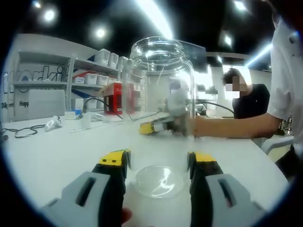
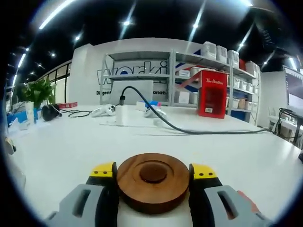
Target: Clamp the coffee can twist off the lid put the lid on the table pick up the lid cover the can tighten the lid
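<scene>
Right gripper (image 2: pixel 153 177): jaws pressed against either side of the round wooden lid (image 2: pixel 153 179), which sits flat between the yellow tips, low over the white table (image 2: pixel 71 146); whether resting on it or just above, hard to tell from this angle. Left gripper (image 1: pixel 158 163): jaws set around the base of the clear glass can (image 1: pixel 158 109), seemingly clamped, though the glass makes actual contact hard to confirm. Can upright on the table, mouth open, lid off. Beyond it, through the glass, a yellow-tipped gripper and a person's forearm (image 1: pixel 232 127).

Risks: a thin grip on the lid's edge, so possible tilting or slipping on lifting; smooth glass, so possible turning of the can within the left jaws during tightening; cross-seating if the lid meets the mouth at a slant.

Further back, a black cable (image 2: pixel 189 128), shelving (image 2: pixel 203 80) and a red box (image 2: pixel 211 94), all well apart.
</scene>
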A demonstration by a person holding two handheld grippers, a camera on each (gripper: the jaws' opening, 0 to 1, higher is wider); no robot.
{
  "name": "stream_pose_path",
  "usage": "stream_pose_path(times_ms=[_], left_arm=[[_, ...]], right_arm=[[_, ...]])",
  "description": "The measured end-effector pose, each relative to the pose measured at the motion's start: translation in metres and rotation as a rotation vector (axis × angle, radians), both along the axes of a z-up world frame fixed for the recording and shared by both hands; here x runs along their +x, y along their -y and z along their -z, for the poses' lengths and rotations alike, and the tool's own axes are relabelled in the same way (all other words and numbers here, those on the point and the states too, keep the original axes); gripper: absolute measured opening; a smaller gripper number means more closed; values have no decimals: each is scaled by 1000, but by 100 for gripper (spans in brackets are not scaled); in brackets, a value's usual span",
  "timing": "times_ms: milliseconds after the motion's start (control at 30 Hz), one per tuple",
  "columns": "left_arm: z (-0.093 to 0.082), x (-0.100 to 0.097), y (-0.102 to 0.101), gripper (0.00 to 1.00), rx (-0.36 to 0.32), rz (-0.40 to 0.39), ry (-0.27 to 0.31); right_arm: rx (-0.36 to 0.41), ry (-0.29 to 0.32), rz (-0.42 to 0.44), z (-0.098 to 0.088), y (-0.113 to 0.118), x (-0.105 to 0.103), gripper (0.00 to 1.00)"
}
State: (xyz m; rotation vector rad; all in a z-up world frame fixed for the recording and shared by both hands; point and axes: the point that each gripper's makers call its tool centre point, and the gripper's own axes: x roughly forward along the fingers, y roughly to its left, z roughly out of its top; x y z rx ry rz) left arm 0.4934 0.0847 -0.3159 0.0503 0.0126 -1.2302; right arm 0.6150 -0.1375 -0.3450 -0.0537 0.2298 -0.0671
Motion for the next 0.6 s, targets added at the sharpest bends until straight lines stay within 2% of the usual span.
stream_pose_path(times_ms=[67, 233, 333, 400, 500, 600], left_arm=[[0, 0, 0, 44, 0, 0, 0], [0, 0, 0, 44, 1, -1, -1], [0, 0, 0, 44, 1, -1, -1], [0, 1, 0, 44, 1, -1, -1], [0, 1, 0, 44, 1, -1, -1], [0, 1, 0, 44, 1, -1, -1]], right_arm=[[-7, 1, 1, -1, 0, 0, 54], [-96, 14, -8, -7, -2, 1, 54], [-69, 43, -10, -13, -2, 0, 53], [-42, 88, -1, -22, -1, -1, 53], [-51, 130, -10, -31, -1, -3, 53], [-55, 138, -24, -32, -5, -2, 53]])
